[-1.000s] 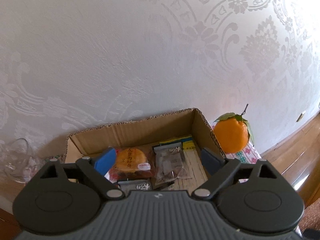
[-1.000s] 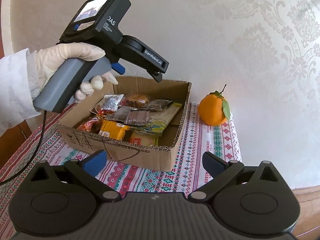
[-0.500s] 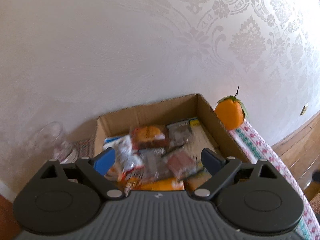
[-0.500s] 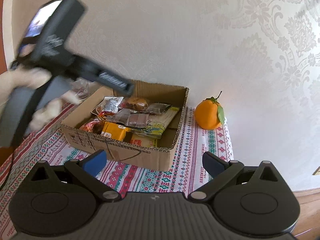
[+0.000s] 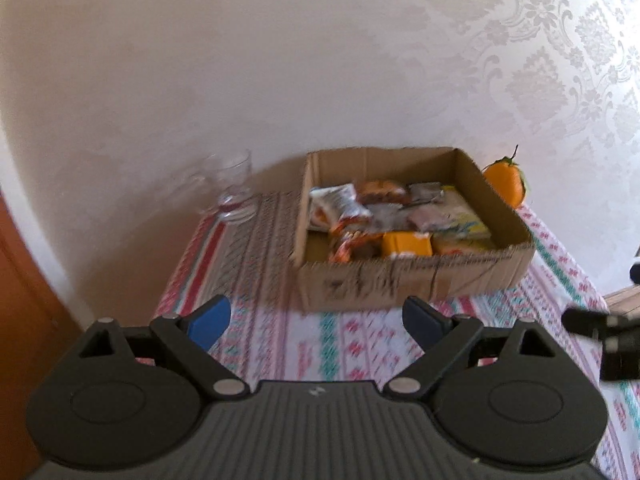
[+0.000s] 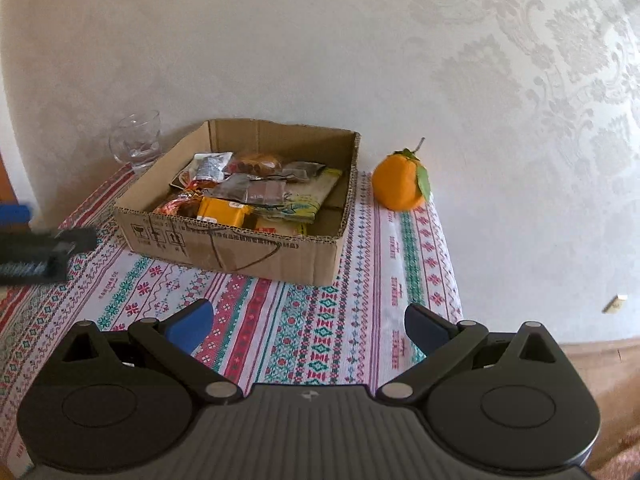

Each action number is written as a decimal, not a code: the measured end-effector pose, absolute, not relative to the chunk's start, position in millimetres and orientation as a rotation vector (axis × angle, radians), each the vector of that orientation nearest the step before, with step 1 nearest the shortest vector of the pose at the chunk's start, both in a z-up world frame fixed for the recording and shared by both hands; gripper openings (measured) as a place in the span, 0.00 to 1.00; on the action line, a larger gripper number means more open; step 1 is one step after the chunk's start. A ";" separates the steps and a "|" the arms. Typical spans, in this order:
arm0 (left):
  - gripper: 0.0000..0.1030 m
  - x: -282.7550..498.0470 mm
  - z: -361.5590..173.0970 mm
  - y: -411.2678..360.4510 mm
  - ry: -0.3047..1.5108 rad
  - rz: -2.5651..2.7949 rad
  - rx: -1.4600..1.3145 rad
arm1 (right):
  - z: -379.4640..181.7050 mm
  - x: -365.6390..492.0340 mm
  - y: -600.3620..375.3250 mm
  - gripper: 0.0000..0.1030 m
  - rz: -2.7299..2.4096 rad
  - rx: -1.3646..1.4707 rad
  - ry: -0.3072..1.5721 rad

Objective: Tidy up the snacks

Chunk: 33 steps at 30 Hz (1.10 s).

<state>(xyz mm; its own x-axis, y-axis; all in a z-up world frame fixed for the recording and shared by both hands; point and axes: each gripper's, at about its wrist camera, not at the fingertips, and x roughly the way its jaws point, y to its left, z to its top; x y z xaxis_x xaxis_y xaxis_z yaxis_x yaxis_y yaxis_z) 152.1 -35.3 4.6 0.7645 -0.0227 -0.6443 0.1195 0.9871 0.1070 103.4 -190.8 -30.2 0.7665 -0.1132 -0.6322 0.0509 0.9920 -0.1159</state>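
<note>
A shallow cardboard box [image 5: 416, 280] [image 6: 240, 246] stands on the patterned tablecloth, near the wall. It holds several wrapped snacks [image 5: 400, 216] [image 6: 256, 184], among them a yellow packet [image 6: 224, 210] at the front. My left gripper [image 5: 316, 322] is open and empty, in front of the box and apart from it. My right gripper [image 6: 308, 326] is open and empty, above the cloth in front of the box. Part of the left gripper shows at the left edge of the right wrist view [image 6: 36, 252].
An orange with a leaf [image 5: 505, 182] [image 6: 402, 182] sits right of the box by the wall. A clear glass [image 5: 234, 188] [image 6: 138, 144] stands left of the box. The cloth-covered table [image 6: 304, 332] ends at the right, with wood floor beyond.
My left gripper has pulled back and down from above the box to in front of it. My right gripper has stayed nearly still. Both stay open.
</note>
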 end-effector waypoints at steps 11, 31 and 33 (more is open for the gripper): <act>0.90 110.9 39.9 -42.9 0.698 -0.117 0.172 | -1.0 79.4 -166.0 1.00 -0.092 -0.064 0.637; 0.90 105.8 46.1 -39.2 0.696 -0.090 0.144 | 10.2 68.2 -157.1 1.00 -0.081 -0.072 0.610; 0.90 105.8 46.6 -39.4 0.694 -0.091 0.147 | 10.3 68.0 -157.6 1.00 -0.081 -0.072 0.608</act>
